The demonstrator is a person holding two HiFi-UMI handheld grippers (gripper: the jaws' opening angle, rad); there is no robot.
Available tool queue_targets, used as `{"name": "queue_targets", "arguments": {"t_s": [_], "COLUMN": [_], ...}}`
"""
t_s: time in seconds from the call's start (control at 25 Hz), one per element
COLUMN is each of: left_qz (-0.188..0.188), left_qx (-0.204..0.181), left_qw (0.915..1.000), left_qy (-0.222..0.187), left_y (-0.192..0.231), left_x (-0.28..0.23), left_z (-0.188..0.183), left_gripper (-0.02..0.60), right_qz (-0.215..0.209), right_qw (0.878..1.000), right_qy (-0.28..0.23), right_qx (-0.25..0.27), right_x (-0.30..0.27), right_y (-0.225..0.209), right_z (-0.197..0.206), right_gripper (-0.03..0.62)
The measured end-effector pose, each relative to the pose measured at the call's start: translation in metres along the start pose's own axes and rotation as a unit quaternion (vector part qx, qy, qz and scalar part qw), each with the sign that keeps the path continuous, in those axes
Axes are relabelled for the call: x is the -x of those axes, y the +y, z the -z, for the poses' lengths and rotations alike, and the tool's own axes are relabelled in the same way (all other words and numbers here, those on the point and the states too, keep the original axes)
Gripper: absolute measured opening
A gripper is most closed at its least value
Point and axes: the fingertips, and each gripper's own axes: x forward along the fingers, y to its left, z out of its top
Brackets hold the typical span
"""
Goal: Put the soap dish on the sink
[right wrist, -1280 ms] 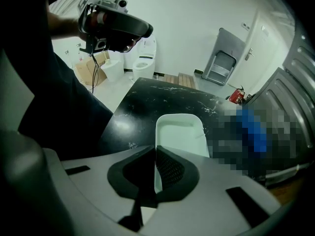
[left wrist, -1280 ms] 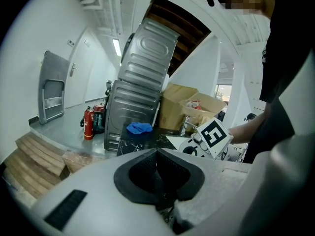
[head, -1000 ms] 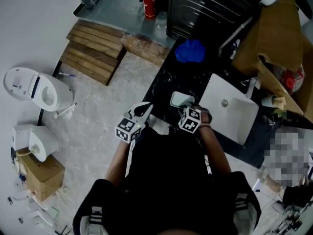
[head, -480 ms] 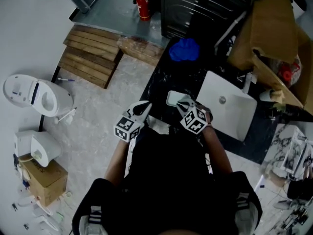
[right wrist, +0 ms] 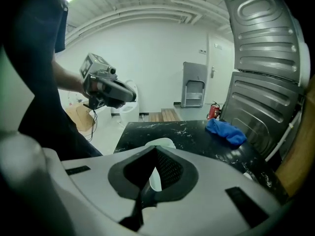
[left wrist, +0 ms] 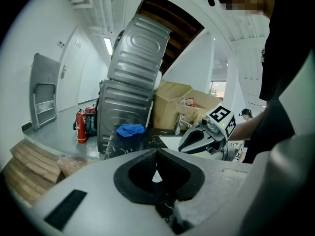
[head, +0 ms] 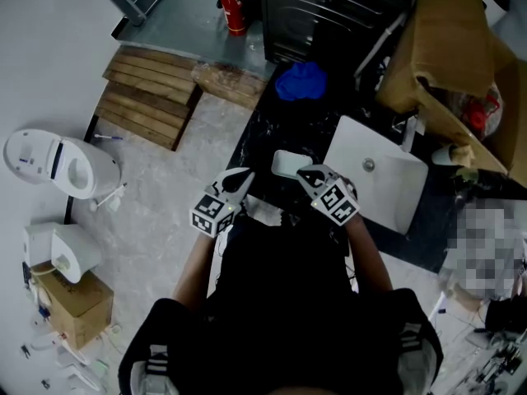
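A pale soap dish (head: 286, 163) lies on the black marble counter (head: 257, 151), left of the white sink basin (head: 391, 196). My right gripper (head: 308, 173) points at the dish's near right edge with its jaws together. In the right gripper view the dish (right wrist: 160, 143) shows just past the meeting tips of the right gripper (right wrist: 156, 150); I cannot tell whether they touch it. My left gripper (head: 242, 176) hovers at the counter's front left edge. In its own view the left gripper (left wrist: 156, 152) is shut with nothing in it.
A blue cloth (head: 300, 81) lies at the counter's far end by a grey metal cabinet (head: 329, 6). Cardboard boxes (head: 445, 48) stand behind the sink. On the floor to the left are a wooden pallet (head: 148, 97), a fire extinguisher (head: 233, 6) and a toilet (head: 58, 163).
The right gripper has drawn back to the right, away from the dish. The dish has stayed in place on the counter. The left gripper has hardly moved.
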Motion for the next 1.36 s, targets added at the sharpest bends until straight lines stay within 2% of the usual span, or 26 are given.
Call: {"name": "queue_targets", "arguments": {"t_s": [0.44,0.76,1.36], "left_qz": [-0.002,0.0,-0.001], "left_qx": [-0.009,-0.019,-0.013], "left_qw": [0.9999,0.9998,0.9999], "left_qy": [0.004,0.006,0.006], "left_y": [-0.019,-0.033,-0.049], "left_x": [-0.01,-0.014,-0.023], "left_z": [-0.003,-0.009,-0.002], "left_gripper": [0.0,0.0,0.0], "right_qz": [-0.003,-0.011,-0.017], "right_qw": [0.999,0.999,0.999], "right_qy": [-0.047,-0.044,-0.043], "right_qx": [0.008,0.007,0.008], "right_x": [0.015,0.021,0.025], "right_y": [0.008,0.019,0.02], "right_z": [-0.01,0.001,0.014], "right_gripper": [-0.006,-0.006,-0.006]}}
